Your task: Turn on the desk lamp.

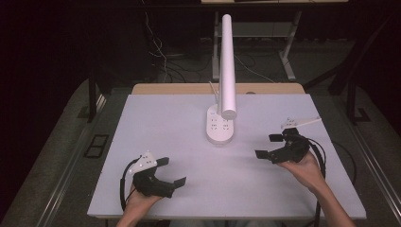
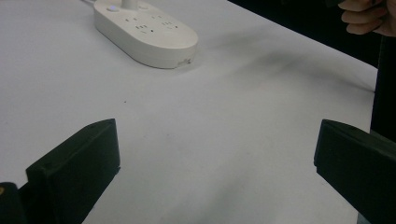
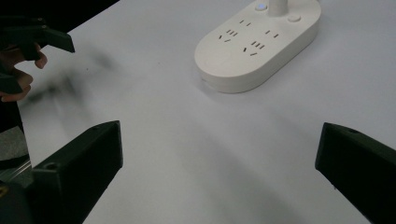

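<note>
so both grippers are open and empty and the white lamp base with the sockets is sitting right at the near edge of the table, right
Not quite. The left gripper and right gripper are indeed open and empty, but the white lamp base with the sockets sits toward the far middle of the table, beyond both grippers, not at the near edge. The high view shows this.

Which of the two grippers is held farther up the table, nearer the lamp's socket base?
The right gripper: it sits level with the front of the socket base, while the left gripper is held lower, close to the table's near edge.
</note>
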